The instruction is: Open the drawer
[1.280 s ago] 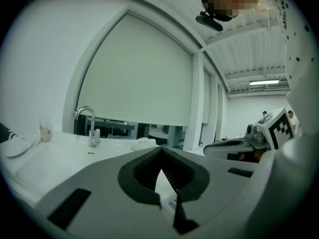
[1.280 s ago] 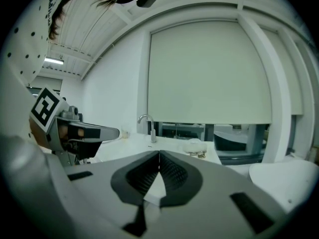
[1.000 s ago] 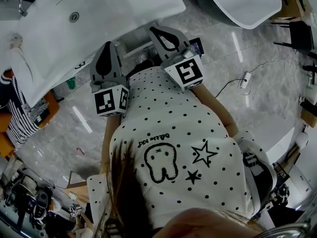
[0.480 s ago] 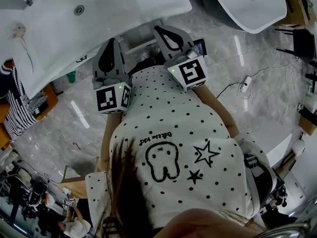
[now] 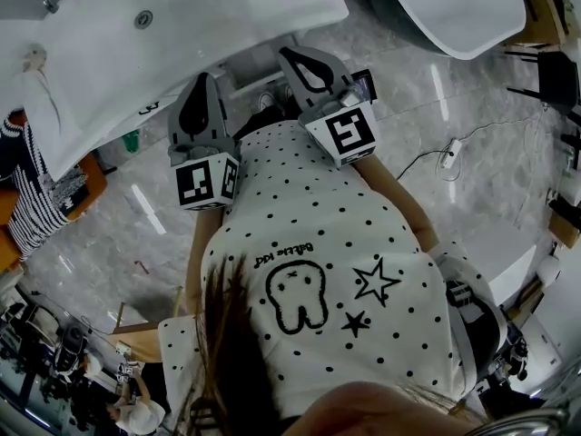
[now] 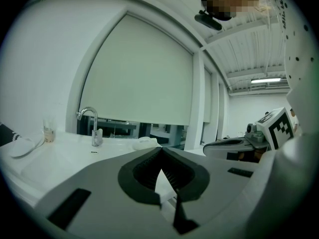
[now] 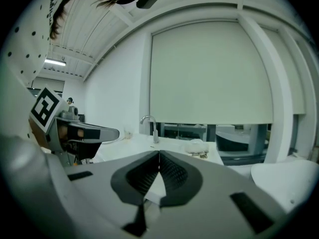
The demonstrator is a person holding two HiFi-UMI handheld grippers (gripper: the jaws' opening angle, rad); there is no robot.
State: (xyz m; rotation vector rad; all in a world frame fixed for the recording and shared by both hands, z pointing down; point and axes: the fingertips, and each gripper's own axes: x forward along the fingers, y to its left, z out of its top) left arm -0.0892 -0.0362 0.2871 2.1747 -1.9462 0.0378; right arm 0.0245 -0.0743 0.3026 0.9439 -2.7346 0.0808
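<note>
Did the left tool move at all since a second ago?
No. The left tool has its tip just under the sink edge, the same spot as before.

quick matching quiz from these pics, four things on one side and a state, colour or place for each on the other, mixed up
1 left gripper
2 faucet
3 shirt
4 power strip

a white with black dots
b lying on the floor
c shut, empty
d upright on the counter

Pairs: 1-c, 2-d, 3-a, 4-b
</note>
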